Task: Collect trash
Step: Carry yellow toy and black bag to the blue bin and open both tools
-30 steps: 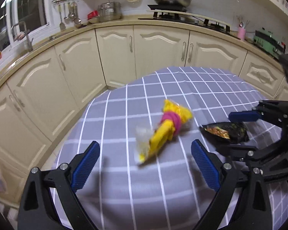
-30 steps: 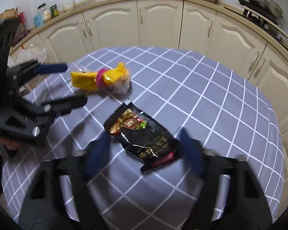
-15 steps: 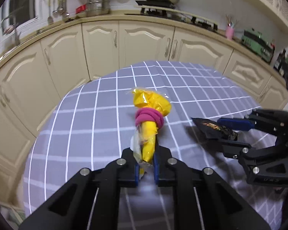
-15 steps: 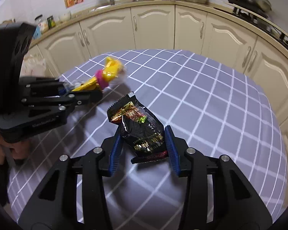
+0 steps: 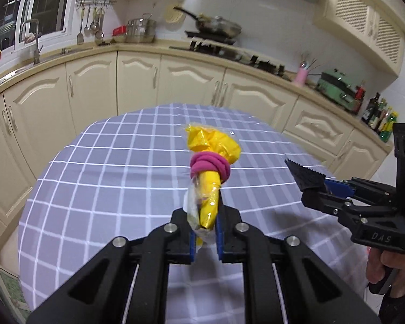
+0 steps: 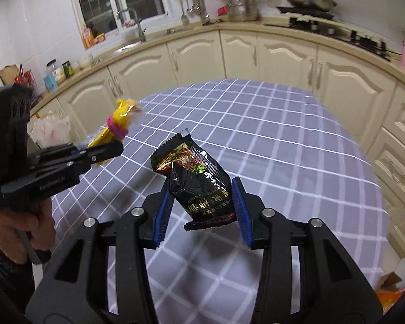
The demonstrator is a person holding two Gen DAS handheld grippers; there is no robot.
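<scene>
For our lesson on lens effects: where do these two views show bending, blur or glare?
Left wrist view: the cream cabinet fronts bow into a curve, the corners go black, and the frying pan on the stove is smeared. Right wrist view: the same bowing, and light glints off the glossy black sauce packet.

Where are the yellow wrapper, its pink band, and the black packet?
yellow wrapper (image 5: 209,202), left wrist view, lower rolled part.
pink band (image 5: 209,165), left wrist view, front coil.
black packet (image 6: 199,189), right wrist view, middle.
</scene>
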